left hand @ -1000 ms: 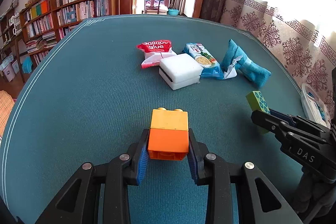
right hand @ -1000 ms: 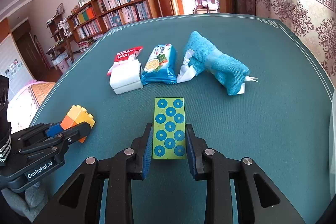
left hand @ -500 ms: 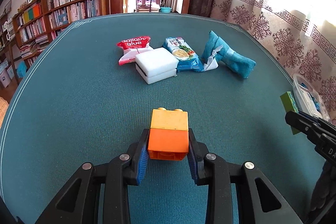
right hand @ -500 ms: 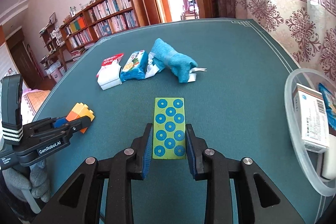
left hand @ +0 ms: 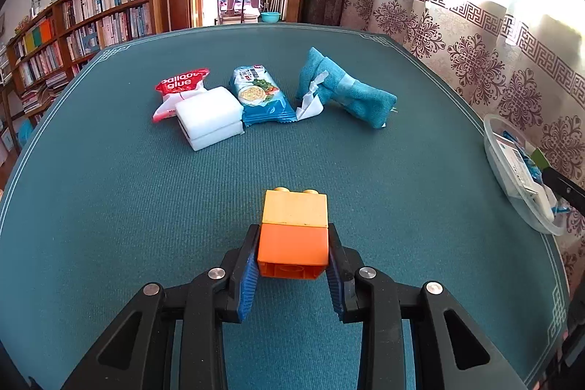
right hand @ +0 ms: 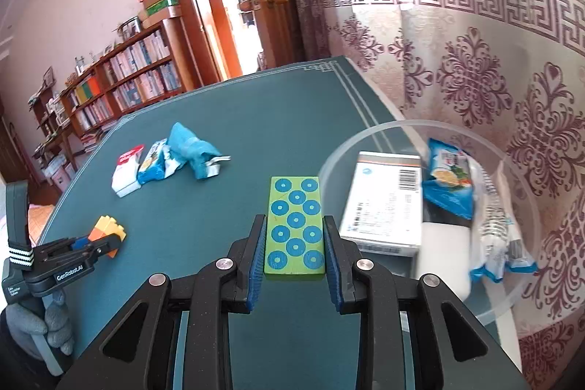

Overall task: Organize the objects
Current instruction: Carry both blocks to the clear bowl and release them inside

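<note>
Now the right gripper (right hand: 294, 253), closed on the flat green wooden block with blue dots (right hand: 295, 226), has swung away from the table's middle: a second ago its camera looked straight at the pile of packets, and at present the clear round plastic tub (right hand: 340, 152) fills the right of that view, just beyond the block's far end. I judge the block is about to be dropped in, so the sorting is part done. The left gripper (left hand: 292, 275) has kept its clamp on the orange and yellow toy brick stack (left hand: 294, 233), held over bare teal tablecloth (left hand: 109, 207), which suggests it waits its turn. Farther off, the white foam block (left hand: 210, 117), red balloon-glue packet (left hand: 181, 88), blue cracker packet (left hand: 259, 95) and rolled teal towel (left hand: 347, 94) lie in a row, touching or nearly so, untouched. Only the right wrist view shows the tub's contents: a white barcoded carton (right hand: 384, 203), a blue snack packet (right hand: 448, 183) and another wrapper, blurred. The left view catches merely the tub's rim at its right edge, but shows the row of packets far more plainly.
</note>
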